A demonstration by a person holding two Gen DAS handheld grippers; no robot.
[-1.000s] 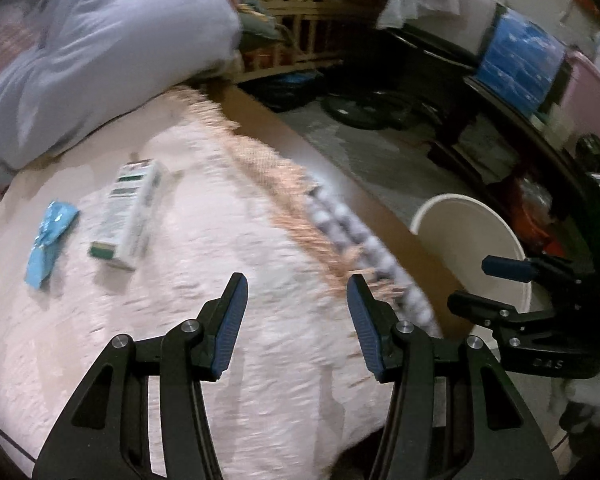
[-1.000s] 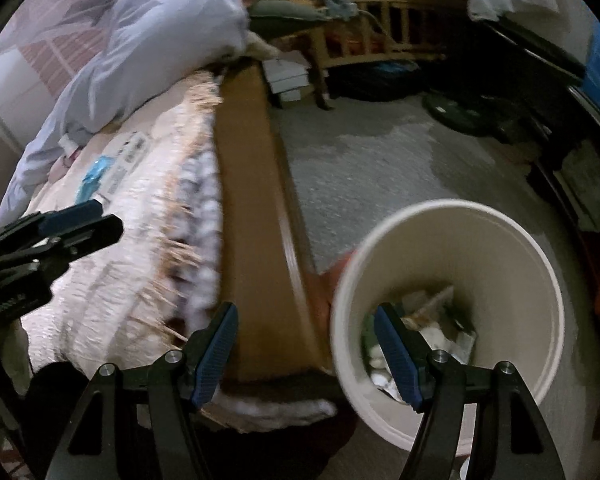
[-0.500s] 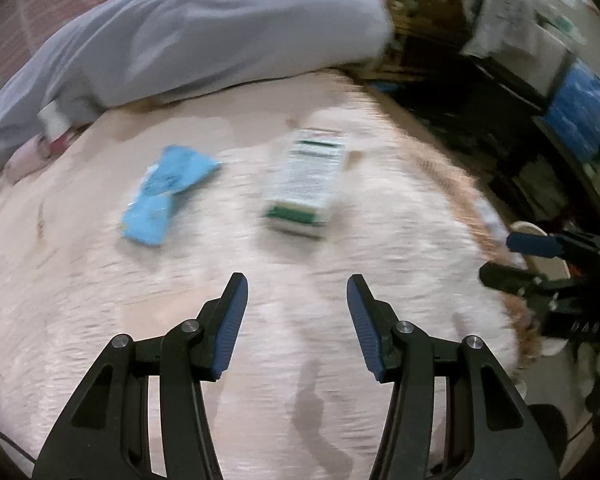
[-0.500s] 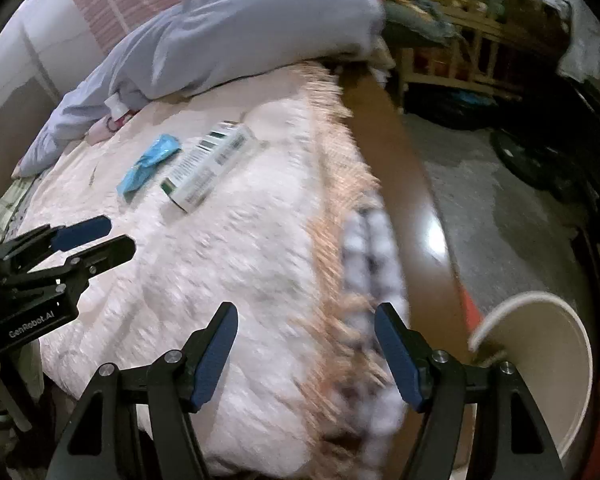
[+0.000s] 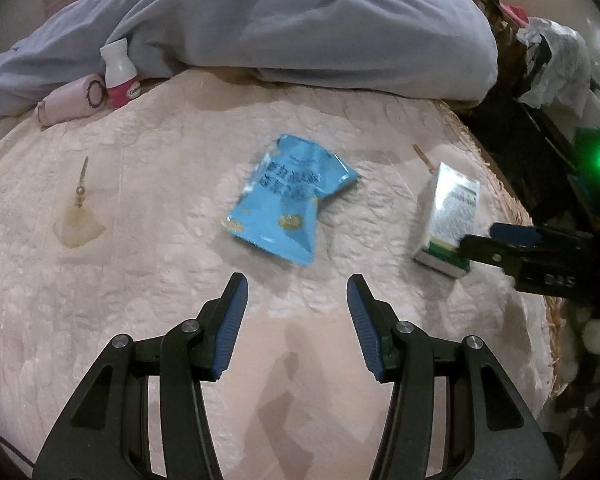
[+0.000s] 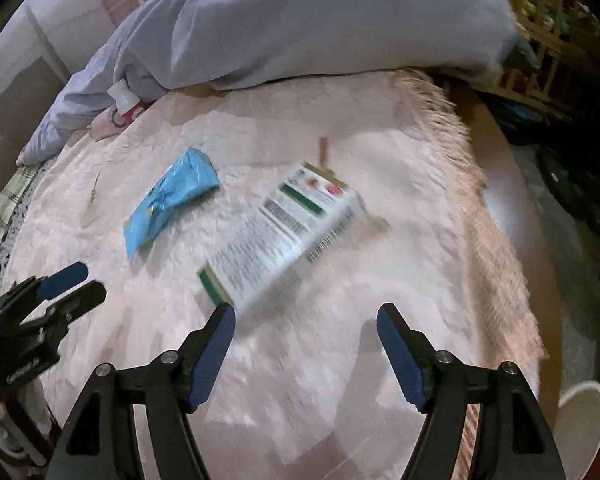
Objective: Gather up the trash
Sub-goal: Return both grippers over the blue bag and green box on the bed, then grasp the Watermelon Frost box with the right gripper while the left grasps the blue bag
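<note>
A crumpled blue snack wrapper point(image 5: 288, 204) point(image 6: 168, 200) lies flat on the pink blanket point(image 5: 140, 280). Just short of it, my left gripper point(image 5: 297, 292) hangs open and empty. To the wrapper's right lies a white-and-green carton point(image 5: 450, 216) point(image 6: 284, 232) on its side. My right gripper point(image 6: 306, 320) is above the carton's near end, its jaws opening with nothing pressed between them. Its fingers point(image 5: 512, 236) show at the right of the left wrist view. My left gripper point(image 6: 68, 284) appears at the left of the right wrist view.
A grey-blue duvet point(image 5: 280, 20) is heaped along the far side, with a small pink-and-white bottle point(image 5: 118, 76) and a pink pouch point(image 5: 70, 100) beside it. A thin stick and a stain point(image 5: 78, 216) mark the blanket's left. A white bin's rim point(image 6: 584, 424) shows at lower right.
Both grippers swung left from the white bin and the bed's edge to over the blanket. The wrapper and carton now lie right ahead of them. The right jaws stand slightly wider.
</note>
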